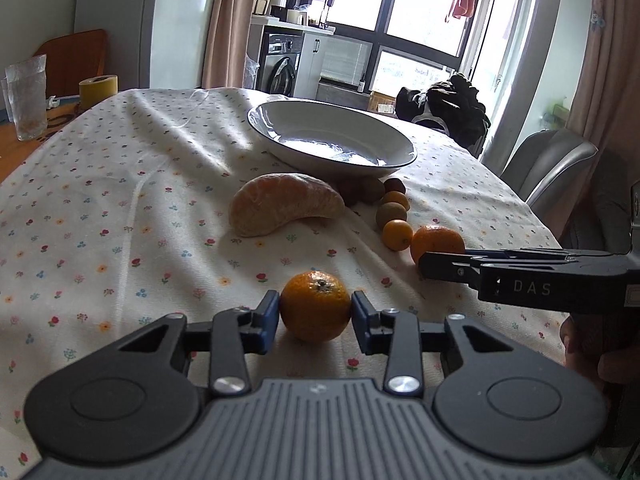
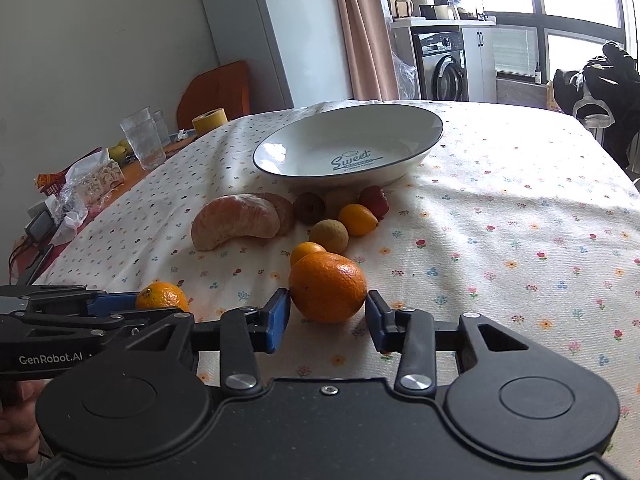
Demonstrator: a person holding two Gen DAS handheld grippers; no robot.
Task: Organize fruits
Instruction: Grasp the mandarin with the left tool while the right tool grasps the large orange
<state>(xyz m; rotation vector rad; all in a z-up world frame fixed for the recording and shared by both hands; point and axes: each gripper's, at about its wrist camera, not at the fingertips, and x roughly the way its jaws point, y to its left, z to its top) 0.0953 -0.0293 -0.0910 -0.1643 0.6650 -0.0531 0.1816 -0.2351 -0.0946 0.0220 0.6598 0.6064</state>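
progress: barely begun; plate beyond your tongs holds no fruit | left tongs clamped on small mandarin; right tongs apart around larger orange, pads seemingly not touching | remaining fruit loose on worktop ahead

table: floral cloth | on it: white plate, peeled citrus, oranges, small fruits
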